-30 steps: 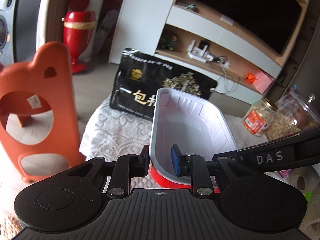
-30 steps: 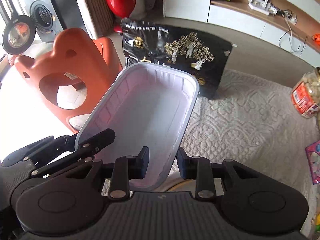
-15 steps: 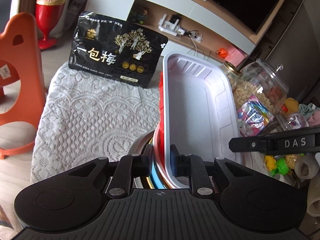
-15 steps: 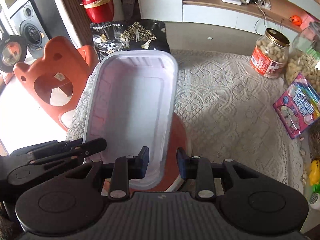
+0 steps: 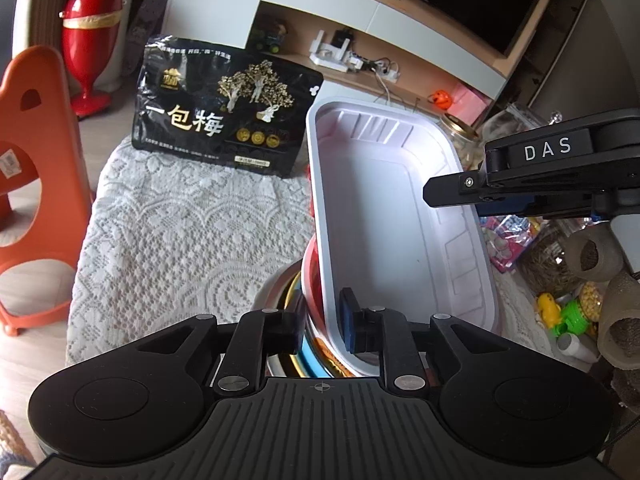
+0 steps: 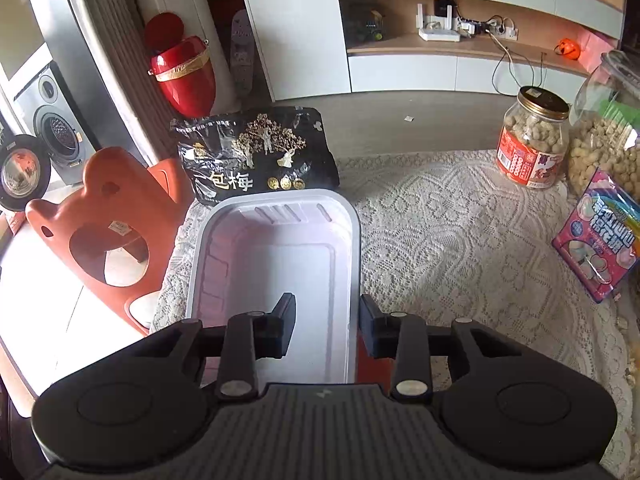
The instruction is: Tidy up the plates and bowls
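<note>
A white rectangular plastic container [image 5: 392, 216] lies on top of a stack of bowls: a red bowl [image 5: 314, 276] directly under it, then coloured rims and a steel bowl [image 5: 276, 288]. My left gripper [image 5: 322, 326] is shut on the container's near left rim. In the right wrist view the container [image 6: 276, 264] sits straight ahead, with the red bowl [image 6: 374, 364] showing under its right side. My right gripper [image 6: 328, 328] straddles the container's right wall; its jaws are opening and the pads stand off the wall. The right gripper's black body [image 5: 532, 176] also reaches in from the right.
The stack stands on a lace tablecloth [image 6: 460, 240]. A black snack bag [image 6: 260, 156] leans at the table's far edge. An orange bear-shaped chair [image 6: 100, 232] stands to the left off the table. A peanut jar [image 6: 532, 148] and a pink candy packet [image 6: 600, 236] sit at the right.
The container, held tilted in the air by both grippers, came down over the table onto the red bowl. The right gripper's fingers have parted a little; the left stays clamped.
</note>
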The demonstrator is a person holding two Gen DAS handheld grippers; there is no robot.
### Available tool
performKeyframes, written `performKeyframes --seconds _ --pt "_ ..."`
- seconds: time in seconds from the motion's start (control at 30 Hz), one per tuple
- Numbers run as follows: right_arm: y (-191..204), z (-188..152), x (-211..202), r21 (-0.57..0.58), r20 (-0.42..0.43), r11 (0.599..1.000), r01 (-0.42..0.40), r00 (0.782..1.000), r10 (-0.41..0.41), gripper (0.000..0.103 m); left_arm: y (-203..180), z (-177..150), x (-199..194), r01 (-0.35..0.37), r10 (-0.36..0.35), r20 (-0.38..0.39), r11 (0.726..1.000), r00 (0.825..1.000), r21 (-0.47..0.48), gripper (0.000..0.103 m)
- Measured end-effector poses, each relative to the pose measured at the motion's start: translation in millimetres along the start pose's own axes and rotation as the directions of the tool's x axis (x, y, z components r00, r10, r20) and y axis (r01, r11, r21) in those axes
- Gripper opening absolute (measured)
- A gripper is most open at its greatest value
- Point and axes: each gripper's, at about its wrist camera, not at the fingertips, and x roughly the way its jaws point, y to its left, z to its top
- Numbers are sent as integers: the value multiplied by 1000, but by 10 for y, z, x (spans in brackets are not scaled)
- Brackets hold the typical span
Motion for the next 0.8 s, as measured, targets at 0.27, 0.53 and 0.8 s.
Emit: performKeyframes --seconds 0.27,0.53,0.8 --pt "99 -92 -464 -94 98 995 -37 994 46 35 -168 -26 -43 -42 40 29 997 999 63 22" --pt "-142 -360 -357 3 7 999 -45 999 45 36 -60 -96 -58 -16 17 -40 1000 999 16 24" --pt "-196 -317 -583 3 84 998 -57 995 56 36 -69 -142 -61 -25 25 -40 1000 999 16 25"
